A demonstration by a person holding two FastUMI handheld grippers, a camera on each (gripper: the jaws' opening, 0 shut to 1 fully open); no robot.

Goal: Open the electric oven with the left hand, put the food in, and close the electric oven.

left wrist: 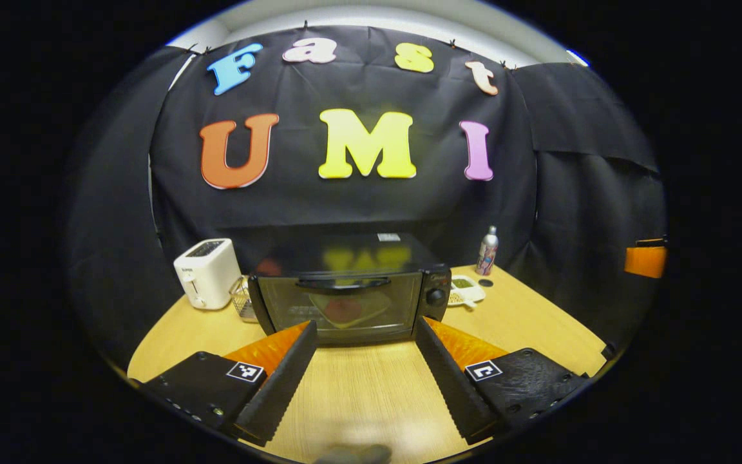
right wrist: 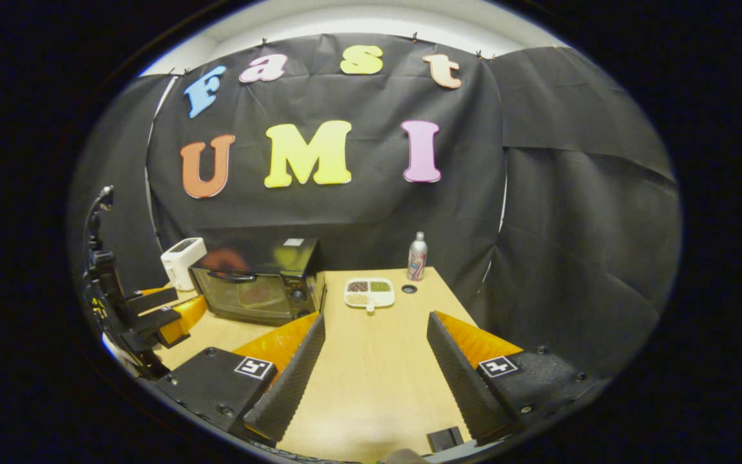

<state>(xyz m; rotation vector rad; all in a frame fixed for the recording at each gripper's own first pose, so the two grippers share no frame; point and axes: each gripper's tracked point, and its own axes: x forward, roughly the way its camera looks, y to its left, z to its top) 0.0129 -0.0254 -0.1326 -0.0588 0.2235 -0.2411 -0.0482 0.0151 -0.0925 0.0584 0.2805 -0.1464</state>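
A black electric oven [left wrist: 345, 290] stands on the wooden table [left wrist: 358, 393], door shut, with a handle [left wrist: 343, 282] across the top of the glass and a knob [left wrist: 435, 296] at its right. Through the glass I see a plate with something red [left wrist: 343, 310]. My left gripper [left wrist: 366, 335] is open, just in front of the oven door. In the right gripper view the oven [right wrist: 258, 280] sits at the left. My right gripper [right wrist: 376, 325] is open over the table, empty. The left gripper [right wrist: 152, 316] also appears at the far left there.
A white toaster [left wrist: 207, 272] and a wire basket [left wrist: 242, 299] stand left of the oven. A white divided dish [right wrist: 370, 293] with grains lies right of it, beside a small dark cap [right wrist: 409, 289] and a metal bottle [right wrist: 417, 256]. An orange object [left wrist: 645, 260] shows at the far right.
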